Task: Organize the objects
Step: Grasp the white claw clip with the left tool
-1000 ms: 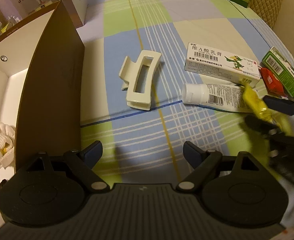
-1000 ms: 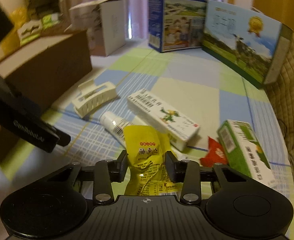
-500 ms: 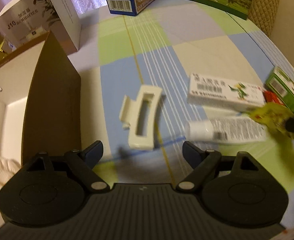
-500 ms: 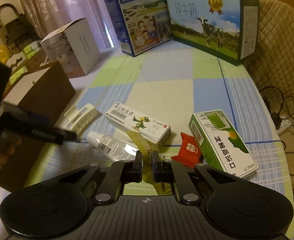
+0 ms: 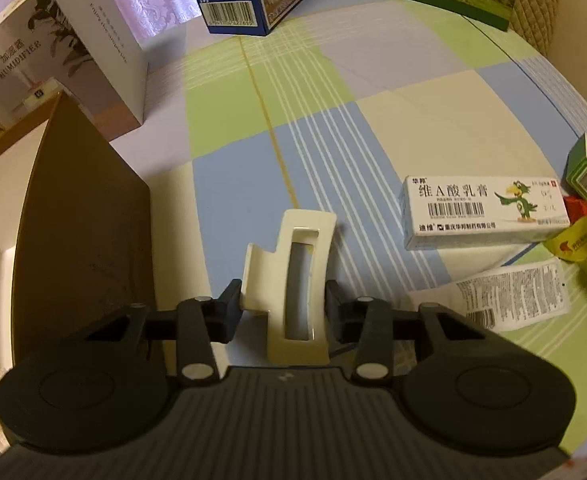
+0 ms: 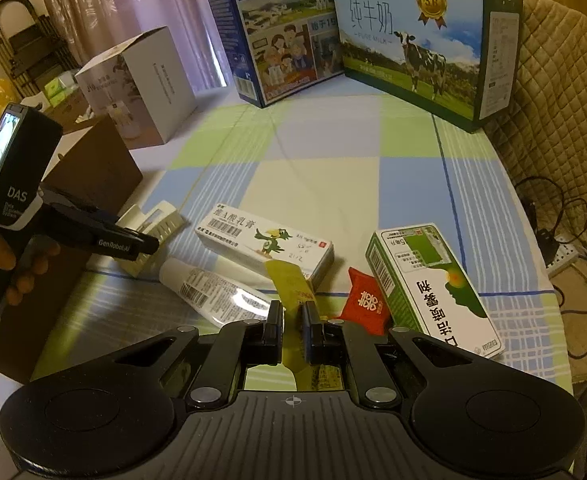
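A cream hair claw clip (image 5: 293, 276) lies on the checked cloth; it also shows in the right wrist view (image 6: 153, 232). My left gripper (image 5: 283, 304) is around it, fingers touching both sides, shut on it. My right gripper (image 6: 292, 320) is shut on a yellow snack packet (image 6: 289, 280), which shows at the right edge of the left wrist view (image 5: 581, 248). A white ointment box (image 5: 481, 212) and a white tube (image 5: 513, 296) lie between the two grippers.
A brown storage box (image 5: 77, 232) stands at the left, with a humidifier carton (image 5: 53, 60) behind it. A green box (image 6: 429, 284) and a red packet (image 6: 367, 304) lie at the right. Two milk cartons (image 6: 413, 40) stand at the back.
My left gripper has moved forward over the hair clip and closed on it. My right gripper stays shut on the yellow packet and has drawn back a little.
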A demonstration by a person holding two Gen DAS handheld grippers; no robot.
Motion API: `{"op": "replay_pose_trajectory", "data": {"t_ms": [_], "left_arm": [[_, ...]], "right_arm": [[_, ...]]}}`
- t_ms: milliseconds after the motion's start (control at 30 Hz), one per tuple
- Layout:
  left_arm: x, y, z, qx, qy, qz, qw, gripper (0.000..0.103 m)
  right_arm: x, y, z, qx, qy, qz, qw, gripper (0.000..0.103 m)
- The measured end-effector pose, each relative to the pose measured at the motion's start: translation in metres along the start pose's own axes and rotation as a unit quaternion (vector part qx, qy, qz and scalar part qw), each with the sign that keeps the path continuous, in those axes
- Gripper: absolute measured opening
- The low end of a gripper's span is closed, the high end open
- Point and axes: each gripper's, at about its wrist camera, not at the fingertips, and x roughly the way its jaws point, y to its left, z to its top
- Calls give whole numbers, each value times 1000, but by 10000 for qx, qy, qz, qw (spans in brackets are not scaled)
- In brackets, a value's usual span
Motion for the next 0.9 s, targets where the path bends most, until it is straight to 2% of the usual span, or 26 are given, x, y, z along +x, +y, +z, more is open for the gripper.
{"op": "replay_pose_trajectory", "data": {"t_ms": [133, 267, 367, 600, 900], "left_arm": [[-3, -4, -4, 77, 103, 32, 9999, 38], [-8, -14, -12, 314, 243, 202, 9990, 37], [-13, -21, -20, 382, 382, 290, 9981, 37], [-26, -30, -40, 189, 516, 339, 9979, 37], [-39, -34, -66, -67, 578, 319, 9978, 37]], "right_arm": [[0, 3, 2, -205, 62, -64, 9998, 6], [2, 10, 3, -559, 94, -334, 9978, 14], [4, 11, 1, -713, 137, -380, 9966, 18], [16, 7, -2, -755, 361, -383, 9958, 27], [15, 10, -7, -735, 492, -439, 9951, 28]]}}
